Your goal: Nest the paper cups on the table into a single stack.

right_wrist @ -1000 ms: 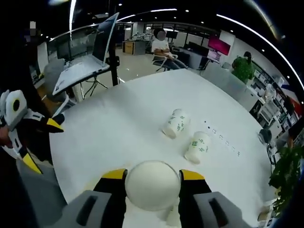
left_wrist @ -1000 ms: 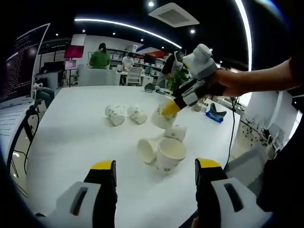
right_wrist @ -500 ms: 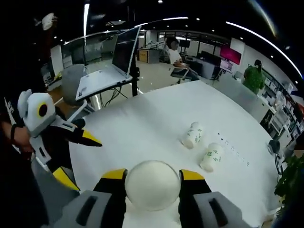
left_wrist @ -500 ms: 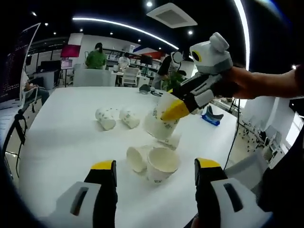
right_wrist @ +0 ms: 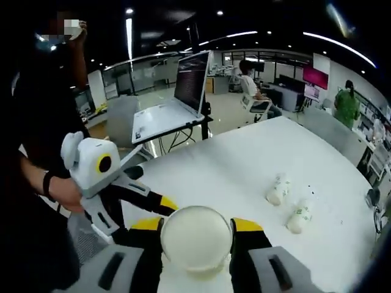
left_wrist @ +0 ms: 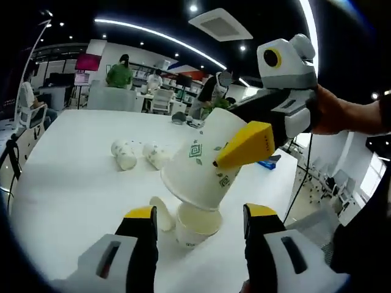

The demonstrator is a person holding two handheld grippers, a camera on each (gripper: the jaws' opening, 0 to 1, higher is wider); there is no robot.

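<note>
Held cup [left_wrist: 198, 165] nearer upright cup [left_wrist: 194, 224].

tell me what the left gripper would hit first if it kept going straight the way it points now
Probably the upright paper cup standing on the table just ahead of the left gripper, with the cup held by the right gripper tilted close above it. Depth is hard to judge.

Left gripper view: low over the bench [left_wrist: 67, 177], facing cups at frame centre, close. Right gripper view: above bench [right_wrist: 244, 159], looking across its top. Shared: the white bench, two lying cups [left_wrist: 137, 154] [right_wrist: 290, 201].
</note>
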